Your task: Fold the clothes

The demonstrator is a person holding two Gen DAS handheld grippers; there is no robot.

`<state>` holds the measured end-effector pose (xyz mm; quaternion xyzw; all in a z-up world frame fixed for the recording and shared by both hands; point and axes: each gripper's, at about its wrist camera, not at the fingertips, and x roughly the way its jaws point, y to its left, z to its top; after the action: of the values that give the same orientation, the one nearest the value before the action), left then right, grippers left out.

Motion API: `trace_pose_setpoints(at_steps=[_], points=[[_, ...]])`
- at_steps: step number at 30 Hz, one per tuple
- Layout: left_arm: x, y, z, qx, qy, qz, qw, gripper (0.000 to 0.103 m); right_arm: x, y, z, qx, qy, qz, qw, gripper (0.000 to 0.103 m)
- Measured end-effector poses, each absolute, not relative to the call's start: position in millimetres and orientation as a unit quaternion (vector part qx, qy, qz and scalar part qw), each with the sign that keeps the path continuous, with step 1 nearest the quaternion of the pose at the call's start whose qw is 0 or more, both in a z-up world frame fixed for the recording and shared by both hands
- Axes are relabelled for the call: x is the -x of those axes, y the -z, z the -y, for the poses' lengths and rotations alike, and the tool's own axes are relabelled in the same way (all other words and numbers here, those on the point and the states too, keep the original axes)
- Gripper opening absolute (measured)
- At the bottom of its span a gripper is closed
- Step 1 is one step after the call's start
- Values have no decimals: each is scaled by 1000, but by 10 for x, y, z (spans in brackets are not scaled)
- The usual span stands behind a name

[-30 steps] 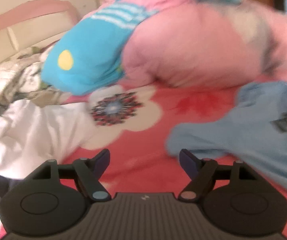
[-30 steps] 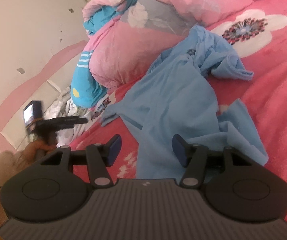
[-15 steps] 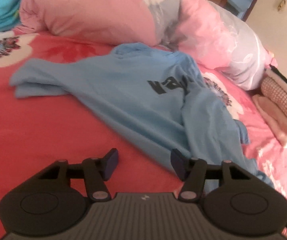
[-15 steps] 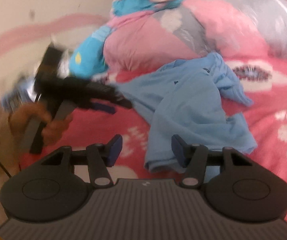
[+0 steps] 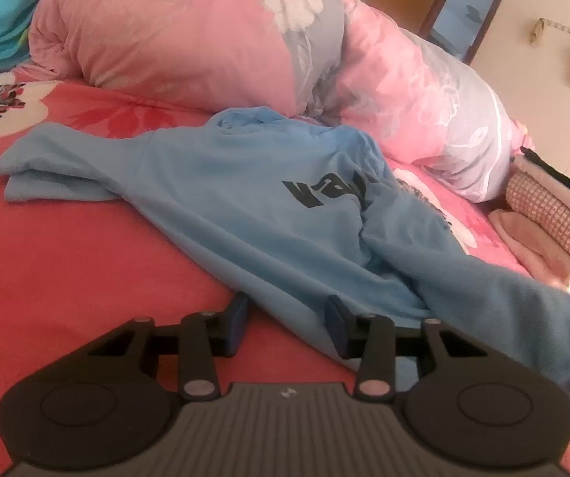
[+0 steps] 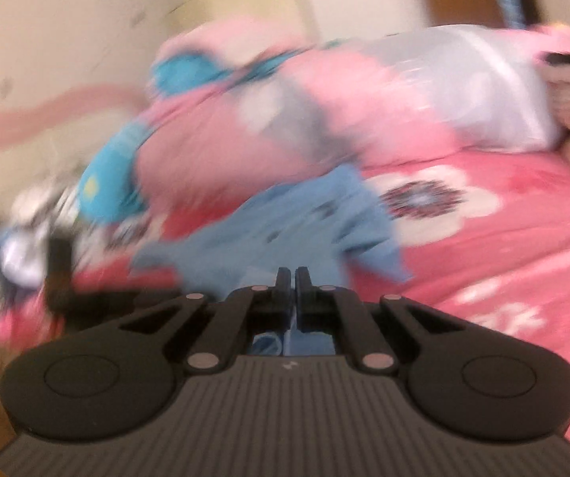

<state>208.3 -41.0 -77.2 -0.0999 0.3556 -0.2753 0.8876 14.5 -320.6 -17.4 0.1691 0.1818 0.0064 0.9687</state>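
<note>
A light blue T-shirt [image 5: 269,202] with a dark print lies crumpled on the red floral bedspread [image 5: 66,262]. My left gripper [image 5: 286,320] is open, low over the bed, and the shirt's near hem lies between its fingers. The shirt's lower right part [image 5: 539,318] rises off the bed toward the right, blurred. In the blurred right wrist view my right gripper [image 6: 293,278] is shut, with blue fabric [image 6: 298,334] showing between its fingers; the rest of the T-shirt [image 6: 285,222] stretches away ahead. The left gripper [image 6: 60,274] is a dark blur at the left.
A rolled pink and grey quilt [image 5: 213,35] runs along the far side of the bed. A turquoise garment [image 6: 106,190] lies at its left end, near a heap of white clothes [image 6: 22,254]. Folded pink checked items [image 5: 555,218] sit at the right.
My left gripper swung right, away from the white heap, and came down at the shirt's hem. My right gripper went from open to shut on the shirt's edge and is moving.
</note>
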Motion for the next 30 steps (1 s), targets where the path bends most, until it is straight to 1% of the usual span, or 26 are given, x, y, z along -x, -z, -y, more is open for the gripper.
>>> trace_pose_setpoints(at_steps=[6,12,13,14,15,18,20,24,28,30], points=[[-2077,785,412,102,277,-353,888,42,-176,316,4047,-310,91,-142,936,1],[-2062,792,383,108,279,-349,888,42,-147,803,4469,-426,159,-140,880,1],[-2050,787,377,109,280,-351,887,42,-117,859,4507,-444,167,-137,870,2],[-2005,774,393,113,285,-357,882,44,-87,915,4545,-461,175,-134,859,5],[-1960,761,408,117,290,-364,877,45,-53,967,4581,-478,182,-130,849,5],[-1825,723,456,128,305,-383,862,49,156,1026,4625,-521,176,-86,831,6],[-1735,697,488,136,315,-396,852,50,287,1033,4575,-529,156,-66,832,9],[-1553,646,563,149,335,-422,829,51,354,1002,4383,-501,95,-66,857,10],[-1342,619,985,102,353,-432,824,51,258,875,4162,-448,31,-85,890,10],[-1277,626,1157,90,343,-428,831,51,177,839,4083,-428,14,-96,899,13]])
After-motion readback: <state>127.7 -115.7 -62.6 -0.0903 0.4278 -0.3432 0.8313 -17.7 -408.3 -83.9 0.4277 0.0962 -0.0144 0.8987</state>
